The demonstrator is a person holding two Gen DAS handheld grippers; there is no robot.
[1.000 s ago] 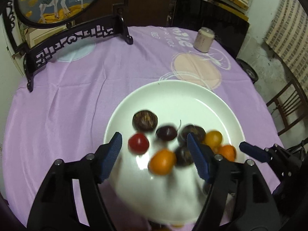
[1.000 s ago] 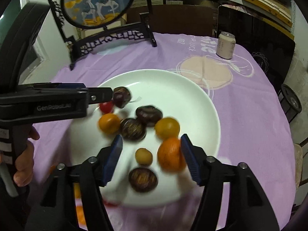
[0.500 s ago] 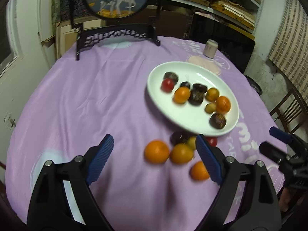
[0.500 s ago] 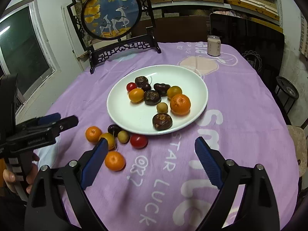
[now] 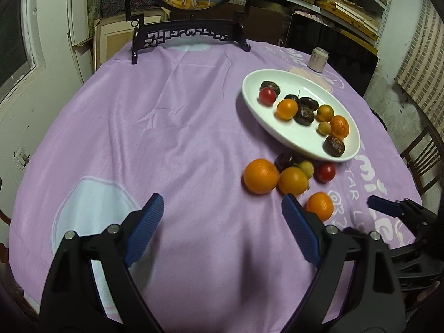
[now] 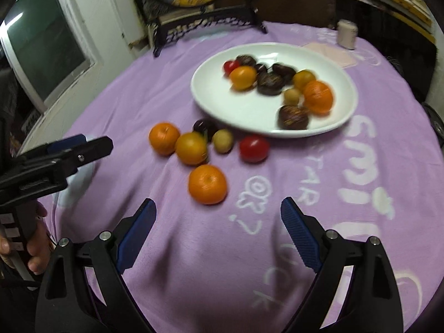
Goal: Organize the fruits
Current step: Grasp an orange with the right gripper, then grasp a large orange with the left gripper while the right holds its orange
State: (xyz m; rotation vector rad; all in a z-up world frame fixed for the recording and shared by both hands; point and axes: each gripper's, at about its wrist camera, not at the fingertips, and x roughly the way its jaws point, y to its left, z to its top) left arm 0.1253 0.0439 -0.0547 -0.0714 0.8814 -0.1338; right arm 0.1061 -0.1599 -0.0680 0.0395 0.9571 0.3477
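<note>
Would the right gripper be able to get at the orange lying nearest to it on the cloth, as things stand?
Probably yes. The right gripper is open and empty, and the nearest orange lies just ahead of its fingers on bare purple cloth, apart from the other fruit.

Both wrist views overlook the plate [image 5: 249,102] obliquely.

We hold two matching tools: the left gripper [image 5: 219,208] and right gripper [image 6: 217,212] each have matte black plastic arms, round silver screws at the pivots and ribbed blue pads [image 5: 144,227]. White rectangular markings line the left tool's black handle [image 6: 12,233], wrapped by our hand [image 6: 36,249].
</note>
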